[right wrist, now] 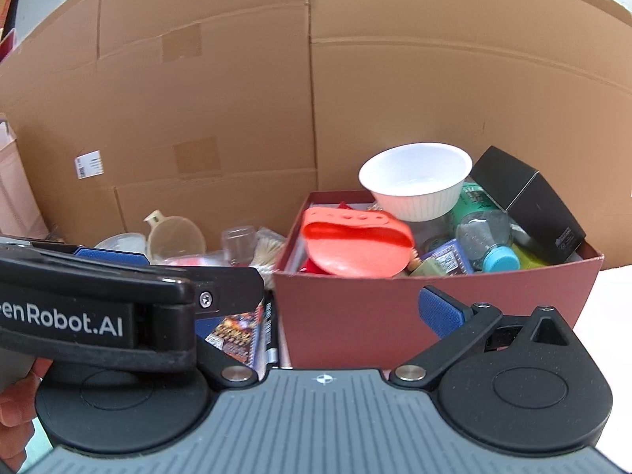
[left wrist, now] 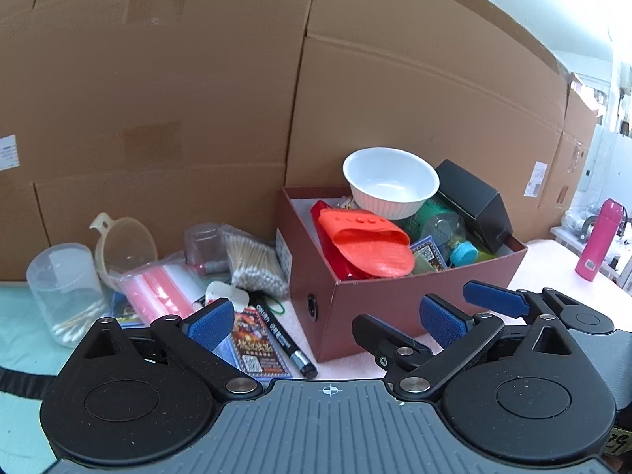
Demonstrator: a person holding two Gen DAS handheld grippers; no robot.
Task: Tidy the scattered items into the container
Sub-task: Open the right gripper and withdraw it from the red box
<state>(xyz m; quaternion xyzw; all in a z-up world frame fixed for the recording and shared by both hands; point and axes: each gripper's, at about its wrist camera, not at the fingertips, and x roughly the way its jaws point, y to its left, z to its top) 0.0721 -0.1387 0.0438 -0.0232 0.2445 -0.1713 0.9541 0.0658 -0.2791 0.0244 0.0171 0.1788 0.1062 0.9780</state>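
A maroon cardboard box holds a white bowl, an orange slipper, a black carton and a blue-capped bottle. Left of it lie a bag of cotton swabs, pink-striped zip bags, a black marker, a printed card pack and a clear jar. My left gripper is open before the box's corner, holding nothing. My right gripper is open at the box's front wall.
Tall cardboard cartons wall off the back. A beige scoop and a small clear cup lie by the swabs. A pink flask stands far right. The left tool's black body crosses the right wrist view.
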